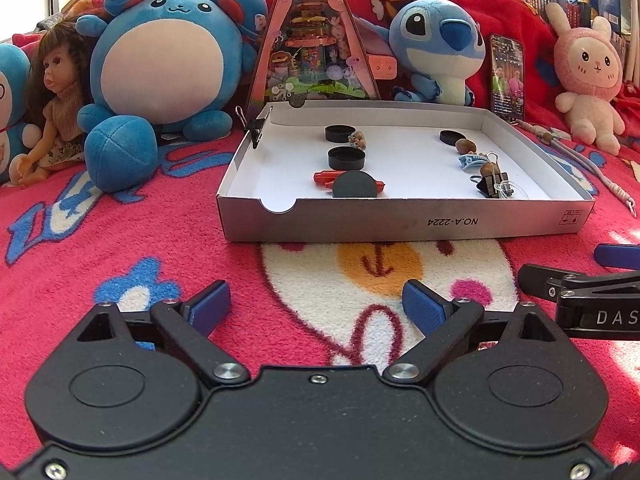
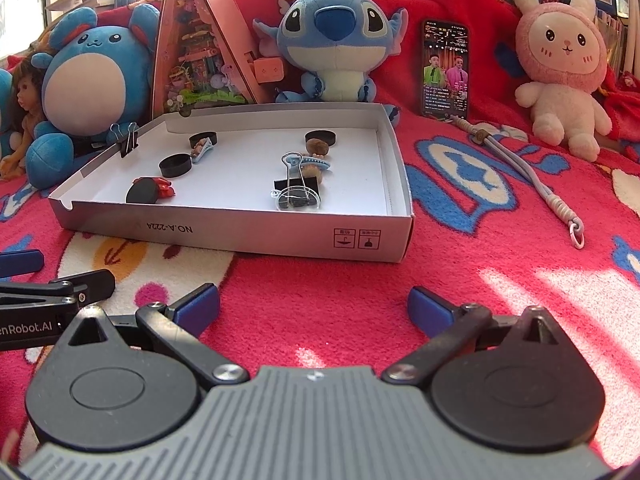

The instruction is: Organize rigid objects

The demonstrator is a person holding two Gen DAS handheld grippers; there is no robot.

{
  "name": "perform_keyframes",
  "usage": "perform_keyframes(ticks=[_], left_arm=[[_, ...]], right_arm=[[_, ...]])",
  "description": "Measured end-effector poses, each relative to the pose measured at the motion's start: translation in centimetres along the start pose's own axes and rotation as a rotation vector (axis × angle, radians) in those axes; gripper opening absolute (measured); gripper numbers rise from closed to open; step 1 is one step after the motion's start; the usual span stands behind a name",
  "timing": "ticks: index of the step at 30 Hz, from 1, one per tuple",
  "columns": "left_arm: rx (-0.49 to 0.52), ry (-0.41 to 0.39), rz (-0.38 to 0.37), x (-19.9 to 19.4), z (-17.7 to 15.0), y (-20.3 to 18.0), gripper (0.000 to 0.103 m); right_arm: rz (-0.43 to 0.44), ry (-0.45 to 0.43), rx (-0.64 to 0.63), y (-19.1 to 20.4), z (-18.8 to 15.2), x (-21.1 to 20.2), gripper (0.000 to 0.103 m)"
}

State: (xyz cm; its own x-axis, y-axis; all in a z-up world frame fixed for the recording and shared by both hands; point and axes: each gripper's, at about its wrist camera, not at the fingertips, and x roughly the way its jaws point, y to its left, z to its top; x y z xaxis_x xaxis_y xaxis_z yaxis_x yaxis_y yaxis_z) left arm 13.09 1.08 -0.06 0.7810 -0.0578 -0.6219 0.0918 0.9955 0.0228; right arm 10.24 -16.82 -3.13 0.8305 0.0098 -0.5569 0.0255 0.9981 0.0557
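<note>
Small rigid objects, black round caps (image 1: 346,157), nuts (image 1: 466,146) and a black binder clip (image 2: 296,188), already lie in two rough columns inside the shallow white cardboard tray (image 1: 400,222) on the red blanket. Both the left tool (image 1: 316,304) and right tool (image 2: 314,304) hang spread and empty near it, so sorting looks largely done.

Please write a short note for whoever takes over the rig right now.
Left hand-held gripper: open, empty, above the blanket in front of the box.
Right hand-held gripper: open, empty, beside it.
In the box: black caps and a red piece on the left; a cap, nuts, a blue clip and a binder clip on the right. Another binder clip grips the left wall.
Done: cannot tell. Left: the sorting itself.
</note>
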Motion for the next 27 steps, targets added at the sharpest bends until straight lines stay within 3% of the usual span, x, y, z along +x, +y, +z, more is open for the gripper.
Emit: perform_keyframes(ticks=[14,27], left_arm=[[-0.027,0.013,0.004,0.36,-0.09,0.37,0.103],[-0.029,0.015,0.004,0.39,-0.1,0.42,0.103]], right_arm=[[-0.018,0.005,-0.026,0.38,-0.32,0.21,0.103],[-0.024,0.007,-0.034,0.51,-0.34,0.25,0.103]])
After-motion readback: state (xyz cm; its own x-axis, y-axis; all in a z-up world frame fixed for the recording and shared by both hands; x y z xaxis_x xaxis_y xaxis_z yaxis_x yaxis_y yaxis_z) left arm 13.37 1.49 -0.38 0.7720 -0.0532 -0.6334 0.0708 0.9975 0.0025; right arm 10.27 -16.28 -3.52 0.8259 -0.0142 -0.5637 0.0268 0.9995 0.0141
